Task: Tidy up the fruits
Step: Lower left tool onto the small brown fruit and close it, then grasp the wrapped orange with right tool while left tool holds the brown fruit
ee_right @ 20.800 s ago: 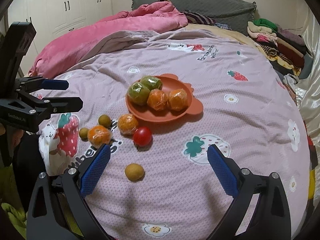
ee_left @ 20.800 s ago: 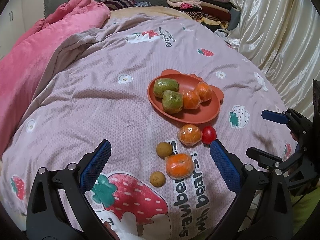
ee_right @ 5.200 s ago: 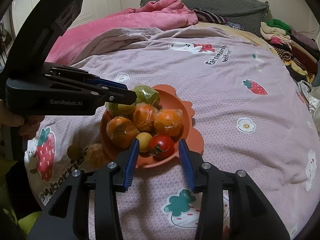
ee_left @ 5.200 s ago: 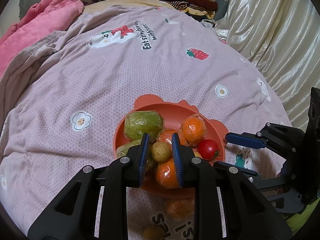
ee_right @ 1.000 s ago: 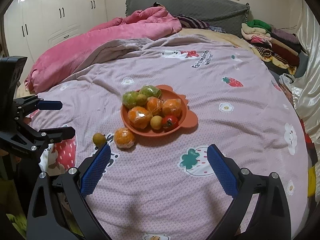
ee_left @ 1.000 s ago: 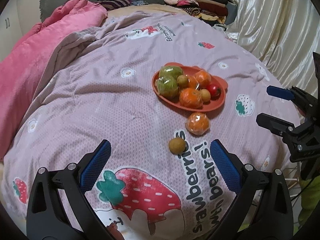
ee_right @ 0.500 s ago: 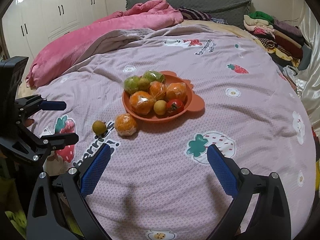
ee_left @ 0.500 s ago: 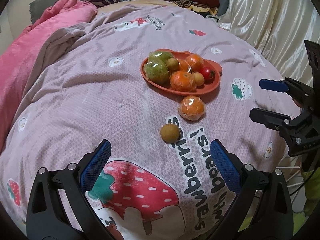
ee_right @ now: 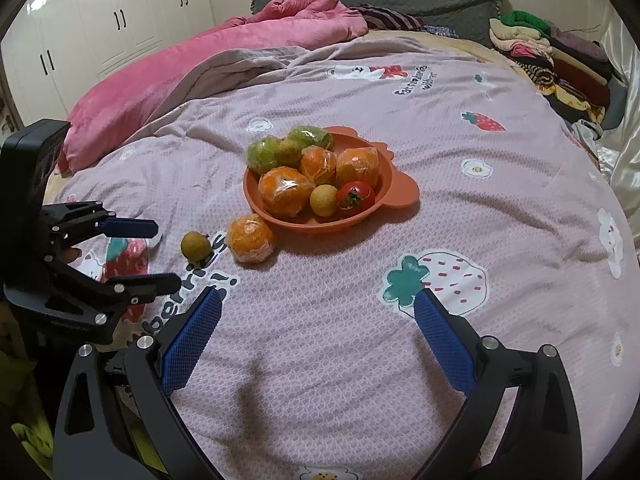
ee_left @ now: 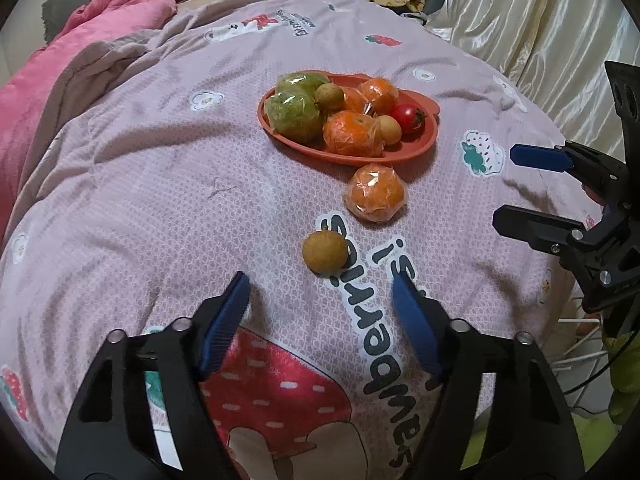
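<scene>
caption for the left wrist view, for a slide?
Open left gripper approaches a small brown fruit on the bedspread, wrapped orange beside the filled plate.

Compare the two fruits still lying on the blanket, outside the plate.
The wrapped orange is clearly bigger than the small brown fruit. The orange is bright and sealed in shiny plastic film; the brown fruit is dull, greenish-brown and bare. The orange lies close beside the plate; the brown fruit lies farther out, nearer the left gripper. Both are round, resting on the blanket, ungripped.
</scene>
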The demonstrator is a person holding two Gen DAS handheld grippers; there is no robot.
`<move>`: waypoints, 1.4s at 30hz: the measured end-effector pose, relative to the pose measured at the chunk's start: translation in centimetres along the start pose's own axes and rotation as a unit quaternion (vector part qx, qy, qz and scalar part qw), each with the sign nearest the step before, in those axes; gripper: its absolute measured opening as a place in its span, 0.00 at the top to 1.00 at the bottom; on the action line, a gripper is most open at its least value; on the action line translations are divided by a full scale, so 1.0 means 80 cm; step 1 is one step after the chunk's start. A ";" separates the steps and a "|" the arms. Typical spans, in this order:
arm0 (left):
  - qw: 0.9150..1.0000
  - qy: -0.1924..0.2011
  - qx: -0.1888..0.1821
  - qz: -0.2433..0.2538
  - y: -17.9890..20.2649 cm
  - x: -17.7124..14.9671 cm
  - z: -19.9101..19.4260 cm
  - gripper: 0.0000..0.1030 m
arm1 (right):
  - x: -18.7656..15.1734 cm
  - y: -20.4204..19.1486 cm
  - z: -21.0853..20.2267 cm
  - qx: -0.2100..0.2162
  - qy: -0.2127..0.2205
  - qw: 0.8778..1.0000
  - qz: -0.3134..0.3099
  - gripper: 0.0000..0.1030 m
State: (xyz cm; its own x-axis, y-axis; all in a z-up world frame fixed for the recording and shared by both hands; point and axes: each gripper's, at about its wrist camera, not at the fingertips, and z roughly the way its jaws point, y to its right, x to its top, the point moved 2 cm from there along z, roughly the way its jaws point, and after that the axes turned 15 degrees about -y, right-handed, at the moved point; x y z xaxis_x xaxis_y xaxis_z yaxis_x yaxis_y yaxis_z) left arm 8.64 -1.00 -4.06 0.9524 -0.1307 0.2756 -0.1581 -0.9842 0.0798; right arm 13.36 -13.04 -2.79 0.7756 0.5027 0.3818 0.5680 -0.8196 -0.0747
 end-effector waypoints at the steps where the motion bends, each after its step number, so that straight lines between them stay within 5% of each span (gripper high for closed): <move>1: 1.000 -0.001 -0.003 0.001 0.000 0.001 0.002 0.45 | 0.000 0.000 0.002 0.001 -0.001 1.000 0.000 0.06; 11: 1.000 -0.010 -0.020 0.005 -0.003 0.015 0.021 0.76 | 0.004 0.003 0.018 0.009 -0.011 1.000 0.003 0.06; 30: 0.999 -0.002 -0.047 -0.007 -0.030 0.024 0.021 0.82 | 0.034 -0.024 0.056 0.048 -0.022 0.998 -0.016 0.09; 32: 0.999 -0.001 -0.049 -0.009 -0.032 0.024 0.020 0.82 | 0.038 -0.029 0.061 0.052 -0.025 0.998 -0.019 0.23; 42: 0.998 0.003 -0.058 -0.016 -0.040 0.025 0.016 0.82 | 0.056 -0.049 0.080 0.059 -0.029 0.997 -0.041 0.59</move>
State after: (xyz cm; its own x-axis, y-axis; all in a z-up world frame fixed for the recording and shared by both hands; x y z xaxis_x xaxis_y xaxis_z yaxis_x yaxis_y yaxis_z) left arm 11.35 1.72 -4.99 0.9558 -0.0978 0.2772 -0.1566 -0.9674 0.1988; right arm 16.40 -5.82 -6.69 0.7378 0.5849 0.3370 0.6562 -0.7384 -0.1552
